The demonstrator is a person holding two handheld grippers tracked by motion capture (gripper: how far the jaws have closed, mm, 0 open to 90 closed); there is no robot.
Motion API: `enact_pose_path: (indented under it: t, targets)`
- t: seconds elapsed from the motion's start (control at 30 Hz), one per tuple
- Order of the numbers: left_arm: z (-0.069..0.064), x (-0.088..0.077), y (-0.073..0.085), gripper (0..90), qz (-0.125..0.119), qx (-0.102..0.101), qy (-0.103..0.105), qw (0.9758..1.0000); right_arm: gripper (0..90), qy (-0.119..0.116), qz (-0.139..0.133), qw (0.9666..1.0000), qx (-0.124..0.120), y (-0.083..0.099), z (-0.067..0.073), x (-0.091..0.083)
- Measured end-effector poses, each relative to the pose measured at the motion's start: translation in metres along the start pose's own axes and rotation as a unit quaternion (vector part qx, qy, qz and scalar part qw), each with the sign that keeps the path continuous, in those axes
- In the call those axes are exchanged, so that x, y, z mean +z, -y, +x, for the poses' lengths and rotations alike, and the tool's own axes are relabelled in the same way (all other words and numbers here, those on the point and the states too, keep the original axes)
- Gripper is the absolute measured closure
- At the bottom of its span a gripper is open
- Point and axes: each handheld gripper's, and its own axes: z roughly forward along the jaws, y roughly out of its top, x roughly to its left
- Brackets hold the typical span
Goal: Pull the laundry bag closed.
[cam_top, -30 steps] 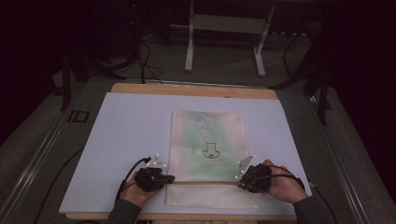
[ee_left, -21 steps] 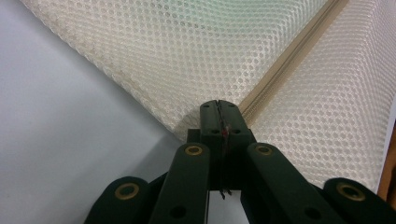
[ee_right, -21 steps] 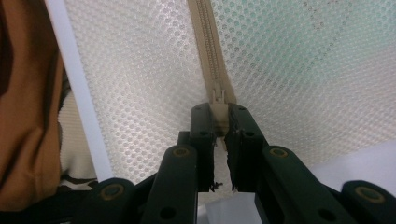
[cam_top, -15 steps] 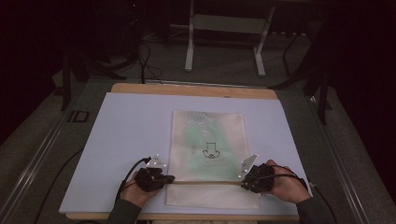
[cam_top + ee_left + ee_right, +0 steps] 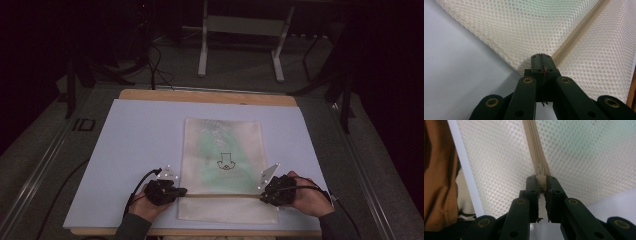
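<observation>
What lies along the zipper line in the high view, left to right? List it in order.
left gripper pinching the bag's left edge → zipper across the mesh bag → right gripper shut on the zipper pull → the person's right hand.

We see a wooden table (image 5: 210,96) covered by a pale sheet (image 5: 135,150), with a mesh zipper bag (image 5: 225,165) flat on it.

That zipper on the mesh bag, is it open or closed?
Closed, as far as shows: the zipper runs as one unbroken line between both tools, and the right tool pinches its slider at the bag's edge.
</observation>
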Motion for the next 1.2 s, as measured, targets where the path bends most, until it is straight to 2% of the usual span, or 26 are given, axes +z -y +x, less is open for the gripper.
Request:
enact_pose_path:
  t: [1.1,1.2]
  targets:
    - [0.0,0.0,0.0,89.6,-0.001,0.0,0.0,1.0,82.3,0.006,0.015,0.9995,0.029,0.022,-0.008,-0.004]
    - [0.0,0.0,0.0,89.6,-0.001,0.0,-0.001,1.0,82.3,0.001,0.007,0.9994,0.034,0.026,-0.009,-0.005]
